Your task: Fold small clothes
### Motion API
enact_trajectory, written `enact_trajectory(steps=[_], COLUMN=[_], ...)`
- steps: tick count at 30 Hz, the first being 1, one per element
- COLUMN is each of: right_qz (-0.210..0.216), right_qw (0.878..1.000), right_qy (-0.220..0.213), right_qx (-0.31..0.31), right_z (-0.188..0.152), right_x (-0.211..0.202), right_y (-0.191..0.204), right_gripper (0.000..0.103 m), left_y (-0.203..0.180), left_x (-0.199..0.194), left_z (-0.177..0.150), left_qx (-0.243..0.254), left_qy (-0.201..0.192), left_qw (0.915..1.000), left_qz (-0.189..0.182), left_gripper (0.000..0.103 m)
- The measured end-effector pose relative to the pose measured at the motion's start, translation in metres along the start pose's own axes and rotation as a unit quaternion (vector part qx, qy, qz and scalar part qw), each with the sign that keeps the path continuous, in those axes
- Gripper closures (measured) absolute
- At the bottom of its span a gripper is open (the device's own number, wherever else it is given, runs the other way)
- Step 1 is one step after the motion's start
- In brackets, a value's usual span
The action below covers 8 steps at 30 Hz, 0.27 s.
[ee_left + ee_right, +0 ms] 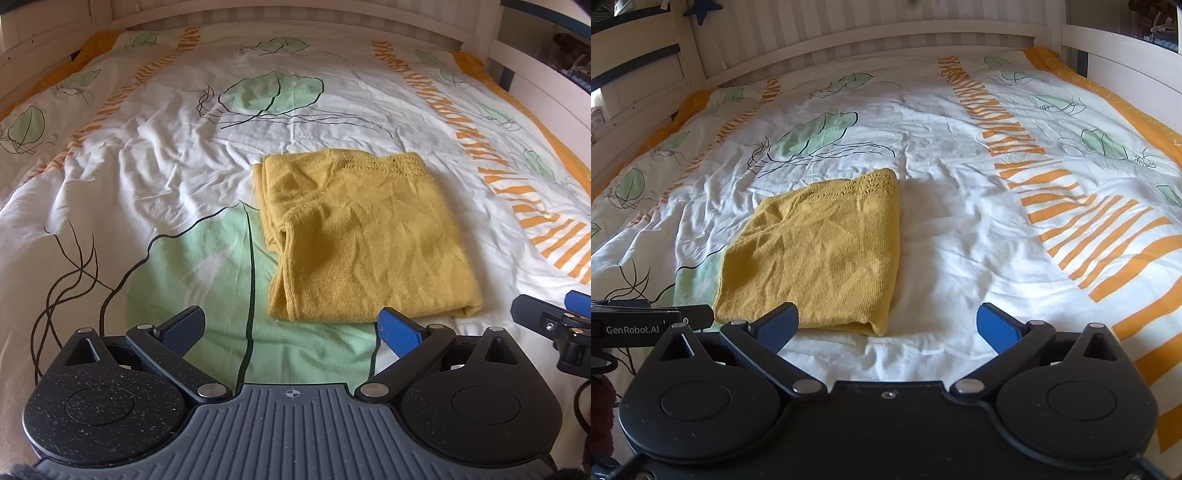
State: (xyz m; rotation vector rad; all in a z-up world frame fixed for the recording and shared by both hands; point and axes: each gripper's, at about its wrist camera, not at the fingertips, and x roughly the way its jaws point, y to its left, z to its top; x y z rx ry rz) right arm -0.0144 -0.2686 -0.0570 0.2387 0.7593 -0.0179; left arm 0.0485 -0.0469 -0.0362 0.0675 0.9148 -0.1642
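Both grippers hang just short of the near edge of the yellow knit garment [369, 236], each with jaws spread wide and holding nothing: the left gripper [291, 328] off its near left corner, the right gripper [888, 326] by its near right corner. Judging by its tidy rectangle, folding looks nearly finished; any further fold wants both near corners pinched together and lifted evenly. Openwork trim lines its far edge, and it lies mid-bed on the leaf-print duvet [147, 155].

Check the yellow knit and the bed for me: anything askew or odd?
Nothing stands out. The yellow knit lies folded in a neat rectangle on the bedspread, which is only lightly wrinkled. The left claw and right claw are both open and empty.
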Motion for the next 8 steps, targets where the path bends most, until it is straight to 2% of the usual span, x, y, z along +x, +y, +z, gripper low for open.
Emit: enact_trajectory(steps=[8], right_qz=[0.002], right_qw=[1.0], right_qy=[0.013], right_qx=[0.011], right_z=[-0.0014], right_x=[0.0062], right_y=[-0.003], right_gripper=[0.001], left_y=[0.0012], left_x=[0.0076], left_z=[-0.0012], left_qx=[-0.001], left_qy=[0.013], left_qw=[0.9999], left_qz=[-0.002], left_gripper=[0.002])
